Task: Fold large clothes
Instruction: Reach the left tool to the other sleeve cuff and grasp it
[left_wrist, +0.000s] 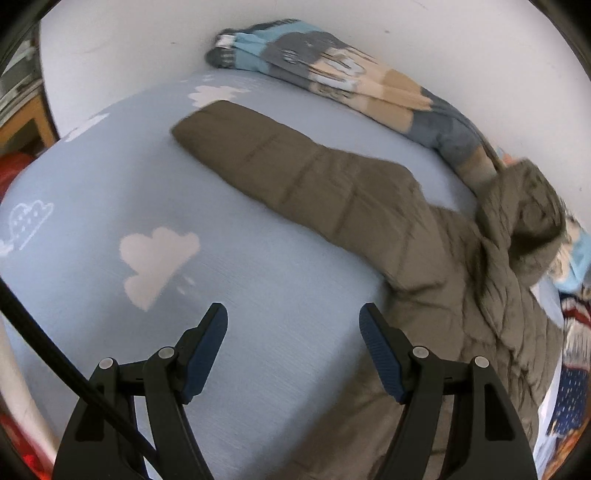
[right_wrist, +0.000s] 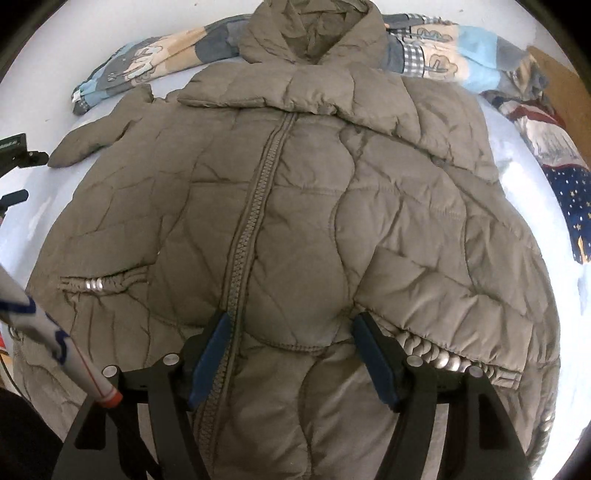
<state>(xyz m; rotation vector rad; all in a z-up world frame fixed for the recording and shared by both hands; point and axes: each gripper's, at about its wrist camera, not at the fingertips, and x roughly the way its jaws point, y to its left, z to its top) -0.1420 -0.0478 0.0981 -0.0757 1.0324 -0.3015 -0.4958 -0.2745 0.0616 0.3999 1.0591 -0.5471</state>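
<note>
Folding looks barely begun: the jacket (right_wrist: 295, 206) lies flat, zipped, its sleeve (left_wrist: 288, 173) out toward ten o'clock, while both the left gripper (left_wrist: 293, 325) and right gripper (right_wrist: 290, 332) hold jaws spread, pinching nothing.

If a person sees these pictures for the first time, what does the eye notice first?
First, the big olive-brown padded jacket, lying zipped and face up on the light blue cloud-print sheet, its sleeve stretched out flat. Then the folded patterned blanket against the white wall beyond it. Both grippers are open and empty: the left gripper over bare sheet, the right gripper over the jacket's front.
</note>
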